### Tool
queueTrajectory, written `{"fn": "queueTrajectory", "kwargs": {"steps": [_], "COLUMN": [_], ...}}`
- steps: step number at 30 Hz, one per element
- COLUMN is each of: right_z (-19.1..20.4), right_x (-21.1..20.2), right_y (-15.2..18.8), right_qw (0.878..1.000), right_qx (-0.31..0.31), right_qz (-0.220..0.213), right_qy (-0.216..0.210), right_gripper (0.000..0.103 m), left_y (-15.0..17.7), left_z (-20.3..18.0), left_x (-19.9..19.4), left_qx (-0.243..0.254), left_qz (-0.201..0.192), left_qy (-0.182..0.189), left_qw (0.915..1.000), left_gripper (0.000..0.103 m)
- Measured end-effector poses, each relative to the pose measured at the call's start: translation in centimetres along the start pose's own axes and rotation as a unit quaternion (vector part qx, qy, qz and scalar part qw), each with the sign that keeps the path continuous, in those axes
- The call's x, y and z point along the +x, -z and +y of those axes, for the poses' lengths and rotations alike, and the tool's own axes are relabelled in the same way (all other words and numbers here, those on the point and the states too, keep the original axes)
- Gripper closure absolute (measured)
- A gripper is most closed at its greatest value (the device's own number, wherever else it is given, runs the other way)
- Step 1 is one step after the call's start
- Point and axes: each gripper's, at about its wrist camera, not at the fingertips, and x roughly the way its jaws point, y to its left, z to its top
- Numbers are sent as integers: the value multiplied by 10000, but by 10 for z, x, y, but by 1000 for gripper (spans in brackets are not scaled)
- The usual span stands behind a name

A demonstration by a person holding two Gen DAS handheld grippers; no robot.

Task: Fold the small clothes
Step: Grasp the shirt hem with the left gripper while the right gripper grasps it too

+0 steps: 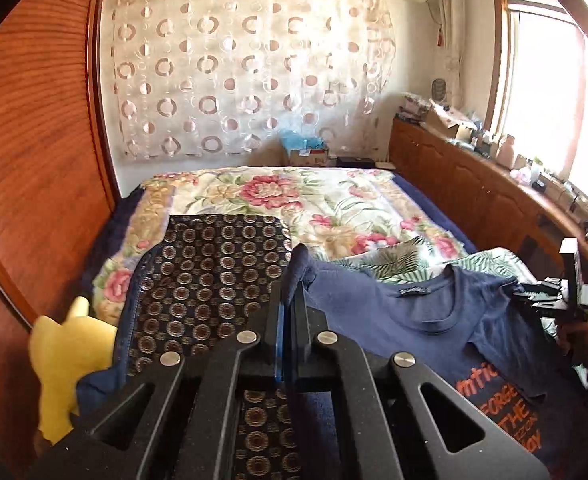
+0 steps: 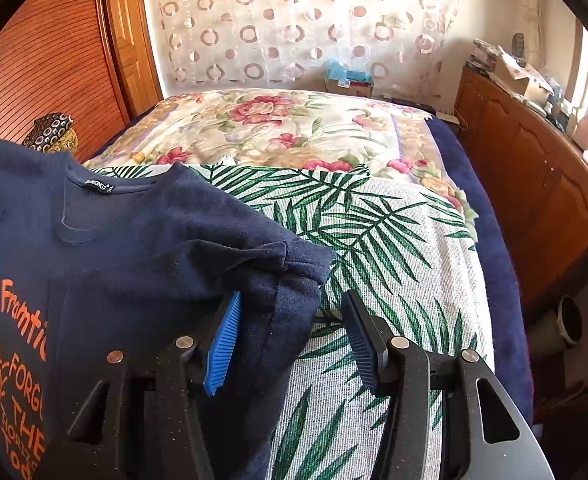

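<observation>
A small navy T-shirt (image 1: 446, 312) with orange print lies face up on the bed, its collar toward the far end. My left gripper (image 1: 291, 280) is shut on the shirt's left sleeve edge, which sticks up between the fingertips. In the right wrist view the same T-shirt (image 2: 141, 248) fills the left side. My right gripper (image 2: 289, 316) is open, its blue-padded fingers (image 2: 223, 344) either side of the shirt's right sleeve, which drapes between them. The right gripper also shows in the left wrist view (image 1: 554, 300) at the far right.
Under the shirt lie a palm-leaf cloth (image 2: 394, 240) and a dark ring-patterned garment (image 1: 205, 280) on a floral bedspread (image 1: 294, 196). A yellow plush toy (image 1: 69, 356) sits at the left. A wooden wardrobe (image 1: 33, 160) stands left and a cluttered wooden cabinet (image 1: 494, 200) right.
</observation>
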Motion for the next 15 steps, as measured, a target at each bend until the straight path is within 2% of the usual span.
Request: {"fn": "queueTrajectory", "kwargs": {"steps": [13, 15], "right_z": [3, 6], "right_x": [10, 9], "right_y": [-13, -13], "right_qw": [9998, 9997], "right_qx": [-127, -186], "right_qz": [129, 117], "right_qy": [-9, -90], "right_gripper": [48, 59], "left_y": [15, 19], "left_z": [-7, -9], "left_x": [3, 1], "left_qx": [-12, -37], "left_qz": [153, 143], "left_qy": [215, 258], "left_qw": [9997, 9996], "left_gripper": [100, 100]}}
